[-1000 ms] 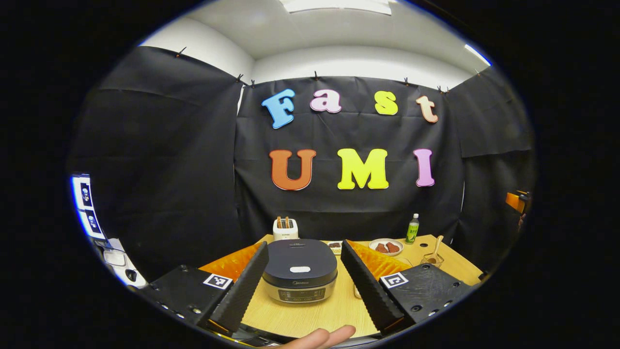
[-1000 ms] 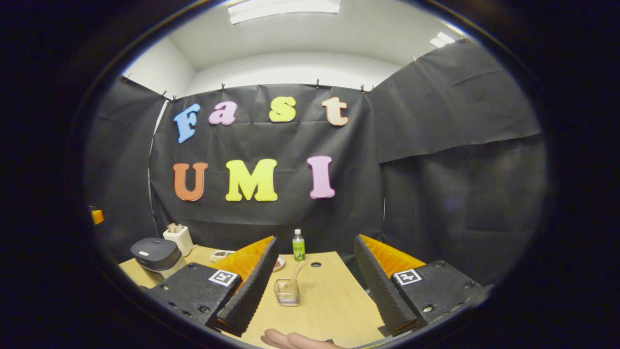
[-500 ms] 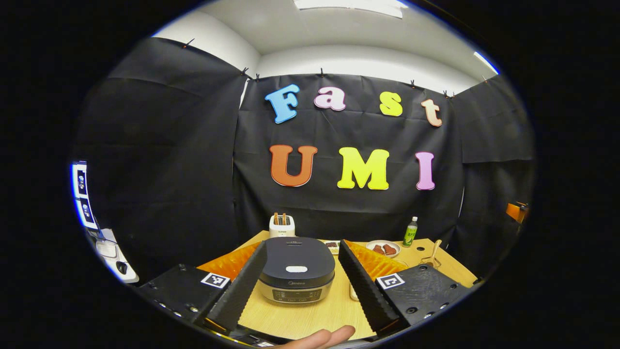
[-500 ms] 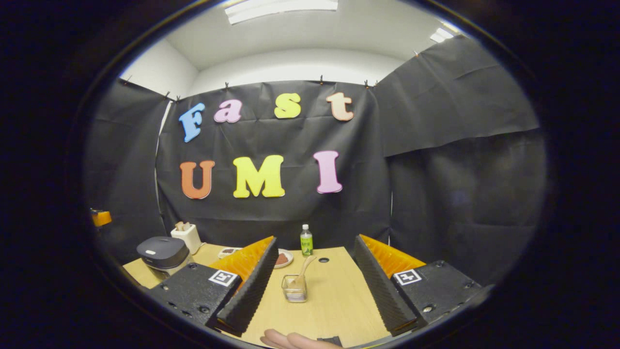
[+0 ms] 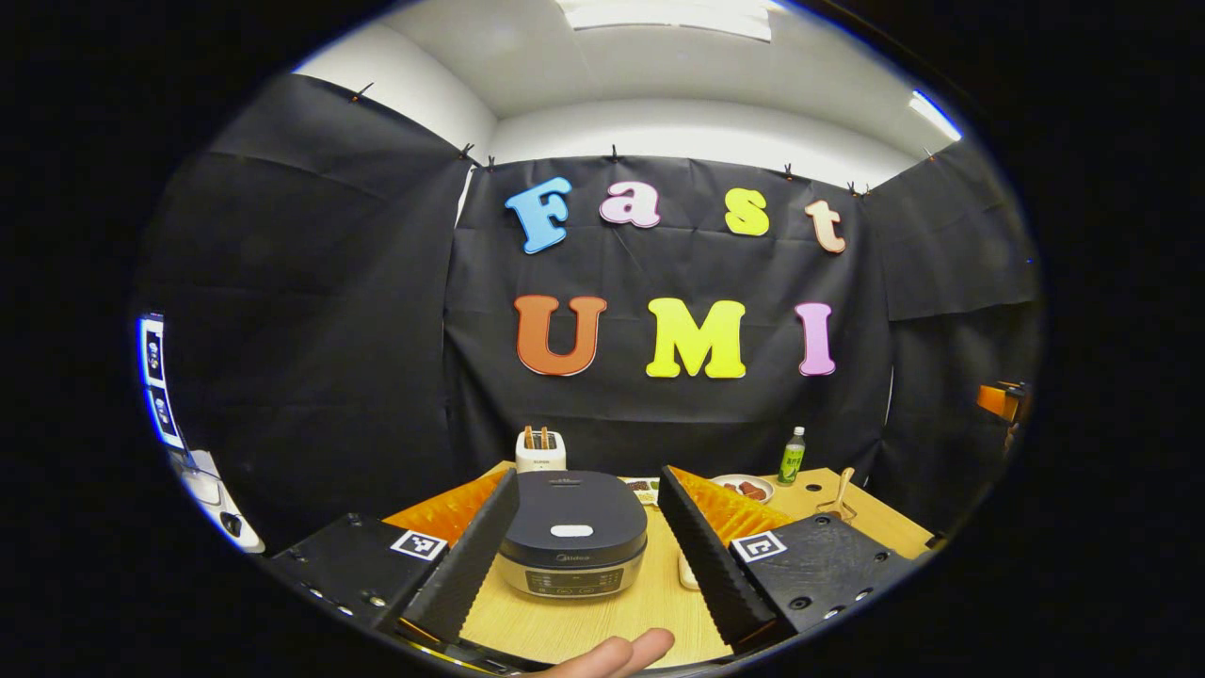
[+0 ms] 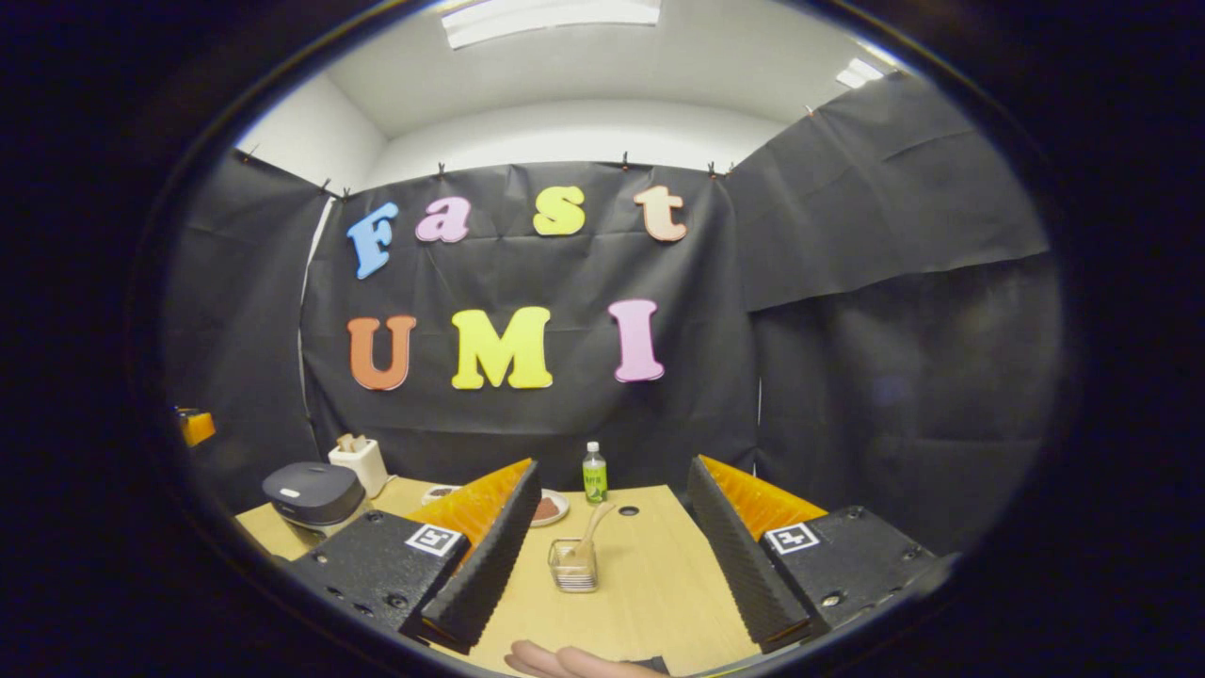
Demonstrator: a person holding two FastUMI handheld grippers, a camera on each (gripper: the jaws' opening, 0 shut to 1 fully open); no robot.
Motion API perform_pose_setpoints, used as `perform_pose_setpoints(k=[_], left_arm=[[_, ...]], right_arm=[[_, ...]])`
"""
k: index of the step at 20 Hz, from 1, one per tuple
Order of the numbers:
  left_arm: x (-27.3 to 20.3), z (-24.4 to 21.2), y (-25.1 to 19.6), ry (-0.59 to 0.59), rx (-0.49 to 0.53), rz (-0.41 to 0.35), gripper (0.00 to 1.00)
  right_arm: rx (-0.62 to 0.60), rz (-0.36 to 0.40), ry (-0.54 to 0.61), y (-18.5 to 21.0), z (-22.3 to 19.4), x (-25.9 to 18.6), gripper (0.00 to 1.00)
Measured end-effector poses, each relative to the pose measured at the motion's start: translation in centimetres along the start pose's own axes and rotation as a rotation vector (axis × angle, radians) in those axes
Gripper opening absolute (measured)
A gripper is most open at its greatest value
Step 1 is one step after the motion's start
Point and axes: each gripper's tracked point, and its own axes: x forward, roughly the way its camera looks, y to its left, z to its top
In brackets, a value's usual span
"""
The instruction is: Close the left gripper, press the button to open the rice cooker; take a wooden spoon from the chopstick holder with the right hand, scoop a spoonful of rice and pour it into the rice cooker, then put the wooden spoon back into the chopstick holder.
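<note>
Both grippers gape wide, so the left gripper (image 5: pixel 584 565) could straddle the rice cooker's (image 5: pixel 571 532) 12 o'clock button (image 5: pixel 571 530) instead of pressing it.

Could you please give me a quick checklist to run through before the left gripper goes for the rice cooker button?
1. Cooker lid down, so there is something to open: ok.
2. Button on the lid in sight, nothing on it: ok.
3. Left gripper shut for pressing: not ok, its fingers stand wide apart on either side of the cooker.
4. Left gripper lined up with the button: ok, the button sits about midway between the fingers.
5. Spoon standing in the holder, ready for the right gripper: ok; that gripper is open, holder ahead.
6. Rice to scoop: cannot tell where it is.
</note>
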Motion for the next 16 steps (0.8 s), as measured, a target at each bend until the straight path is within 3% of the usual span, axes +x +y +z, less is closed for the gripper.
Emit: perform_pose_setpoints(k=[3, 4, 5, 7, 8, 9, 10, 11, 12, 13, 15, 16], left_arm=[[0.3, -0.3, -0.4, 0.015, -0.003, 0.004, 0.94], [0.4, -0.4, -0.6, 0.012, 0.004, 0.003, 0.94], [0.6, -0.4, -0.7, 0.006, 0.016, 0.005, 0.94], [1.2, -0.4, -0.7, -0.001, 0.029, 0.022, 0.94], [1.6, -0.8, -0.8, 0.006, 0.027, 0.028, 0.84], [1.9, -1.2, -1.3, 0.012, 0.018, 0.022, 0.84], [2.5, -1.6, -1.5, 0.012, 0.007, 0.017, 0.94], [2.7, -1.9, -1.8, 0.014, -0.002, 0.006, 0.84], [3.2, -2.3, -1.9, 0.017, -0.005, 0.005, 0.87], [3.8, -2.8, -2.0, 0.031, -0.001, -0.004, 0.65], [4.9, -3.6, -2.3, 0.053, 0.016, -0.012, 0.45], [5.7, -4.0, -2.6, 0.062, 0.029, -0.021, 0.24]], right_arm=[[-0.001, 0.018, 0.004, 0.3, -0.4, -0.1, 1.0], [0.005, 0.029, 0.0, 0.4, -0.5, -0.2, 0.94], [0.006, 0.037, -0.002, 0.4, -0.6, -0.1, 1.0], [0.01, 0.049, 0.0, 0.2, -1.4, 0.1, 1.0], [0.017, 0.053, 0.006, 0.0, -1.9, 0.2, 1.0], [0.027, 0.06, 0.015, -0.1, -2.4, 0.3, 0.94], [0.04, 0.068, 0.019, 0.0, -2.8, 0.4, 0.94], [0.051, 0.076, 0.013, -0.1, -3.0, 0.5, 1.0], [0.056, 0.078, 0.007, -0.4, -3.3, 0.7, 1.0], [0.056, 0.072, 0.005, -0.8, -3.6, 0.8, 1.0], [0.063, 0.071, 0.006, -1.3, -4.2, 1.3, 1.0], [0.062, 0.078, 0.005, -1.3, -4.3, 1.4, 1.0]])
